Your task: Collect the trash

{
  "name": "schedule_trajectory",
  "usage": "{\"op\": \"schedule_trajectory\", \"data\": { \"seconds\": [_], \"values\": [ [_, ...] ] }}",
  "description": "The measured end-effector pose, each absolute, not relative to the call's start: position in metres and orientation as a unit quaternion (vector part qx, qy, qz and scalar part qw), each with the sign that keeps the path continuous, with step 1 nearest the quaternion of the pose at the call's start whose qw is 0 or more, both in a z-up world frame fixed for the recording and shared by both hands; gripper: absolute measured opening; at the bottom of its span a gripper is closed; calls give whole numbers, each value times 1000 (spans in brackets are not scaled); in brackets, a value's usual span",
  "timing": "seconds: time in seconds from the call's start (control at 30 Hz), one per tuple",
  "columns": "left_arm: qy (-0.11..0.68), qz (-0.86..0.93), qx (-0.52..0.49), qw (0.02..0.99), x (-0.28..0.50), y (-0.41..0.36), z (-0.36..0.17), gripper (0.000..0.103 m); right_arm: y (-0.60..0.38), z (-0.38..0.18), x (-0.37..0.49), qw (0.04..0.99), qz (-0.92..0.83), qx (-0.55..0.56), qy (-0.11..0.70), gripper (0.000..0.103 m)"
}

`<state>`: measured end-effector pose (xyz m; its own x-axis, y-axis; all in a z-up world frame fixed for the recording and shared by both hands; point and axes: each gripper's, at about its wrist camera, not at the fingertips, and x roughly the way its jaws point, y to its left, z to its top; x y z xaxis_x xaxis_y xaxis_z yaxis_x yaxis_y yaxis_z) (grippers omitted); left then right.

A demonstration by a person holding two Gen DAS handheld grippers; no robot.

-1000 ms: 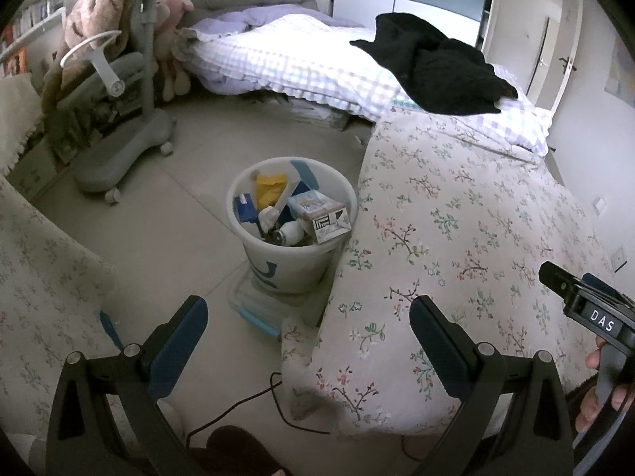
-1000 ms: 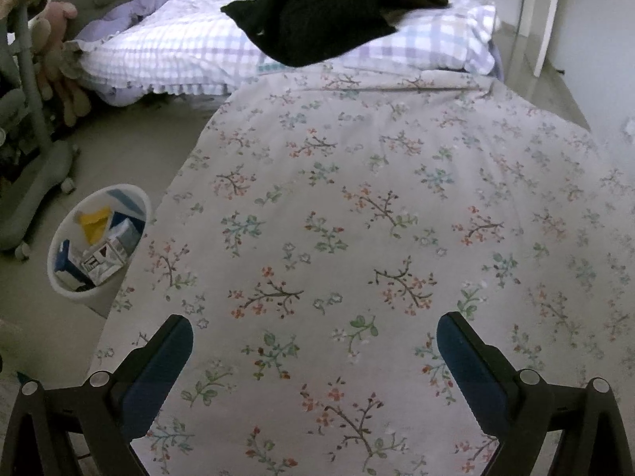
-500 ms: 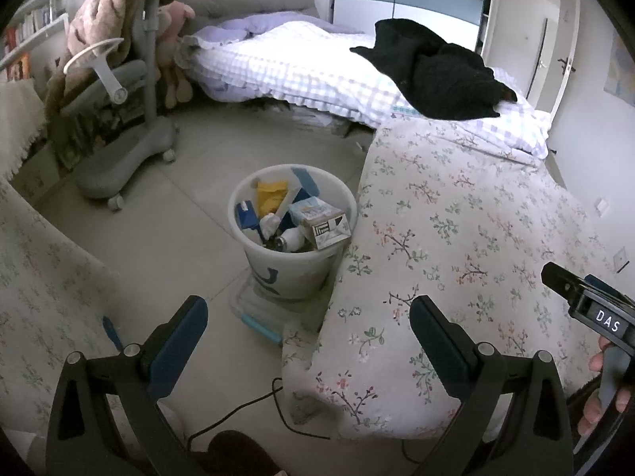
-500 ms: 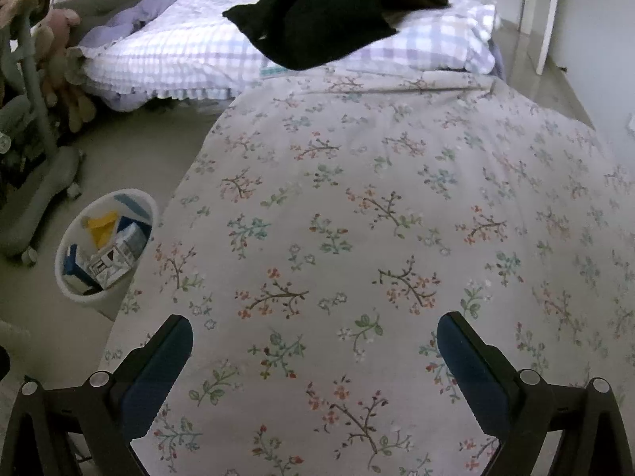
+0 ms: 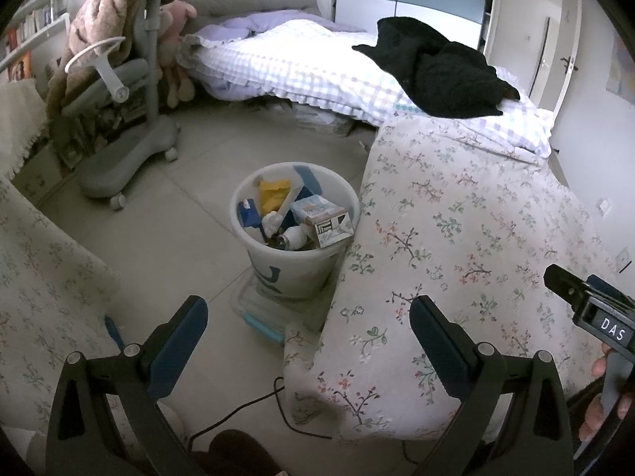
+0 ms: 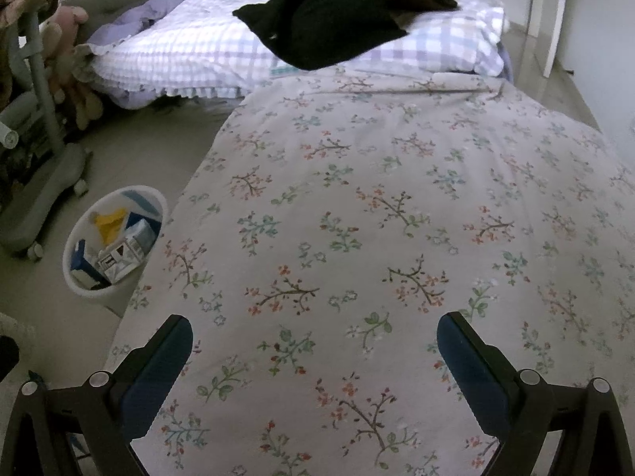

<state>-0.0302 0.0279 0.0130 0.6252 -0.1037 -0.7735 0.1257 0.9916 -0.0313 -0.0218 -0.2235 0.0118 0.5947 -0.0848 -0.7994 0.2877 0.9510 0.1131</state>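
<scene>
Seemingly collecting is done: both the left tool (image 5: 303,327) and right tool (image 6: 315,343) are spread and empty, the trash bin (image 5: 295,234) full; next, find leftovers.

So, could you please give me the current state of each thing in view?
left gripper: open, empty
right gripper: open, empty, over the floral cover
trash bin: upright, full of trash, beside the cover
black garment: crumpled on the checked bed

My left claw (image 5: 307,319) hangs wide, holding nothing; ahead of it the full bin (image 5: 295,234) touches the floral cover (image 5: 468,246).
</scene>
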Motion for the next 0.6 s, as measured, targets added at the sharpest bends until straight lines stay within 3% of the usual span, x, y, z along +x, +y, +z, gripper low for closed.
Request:
{"op": "schedule_trajectory", "data": {
  "seconds": [0.6],
  "values": [
    [430,-59,14,901,-30,29,12,103,-224,11,-22,886,-104,114,438,101]
  ]
}}
